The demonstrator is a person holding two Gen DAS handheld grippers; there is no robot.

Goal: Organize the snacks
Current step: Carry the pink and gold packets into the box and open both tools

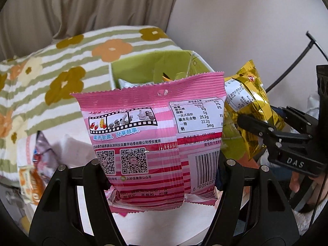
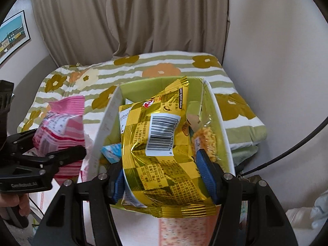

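My left gripper [image 1: 162,184] is shut on a pink snack packet [image 1: 151,135], held upright with its back label toward the camera; the packet also shows in the right wrist view [image 2: 61,131]. My right gripper [image 2: 164,176] is shut on a gold snack packet [image 2: 160,143], held over the near end of a green box [image 2: 143,86] with white outer walls. The gold packet also shows in the left wrist view [image 1: 252,110], right of the pink one. The box [image 1: 143,65] holds several snacks, among them a blue-white packet [image 2: 111,149] and a clear packet of yellow crackers [image 2: 205,139].
The box sits on a white table [image 1: 164,221] against a striped floral blanket [image 2: 164,67]. More snack packets [image 1: 34,174] lie at the table's left. Beige curtains and a wall stand behind. A black cable [image 2: 287,151] runs at the right.
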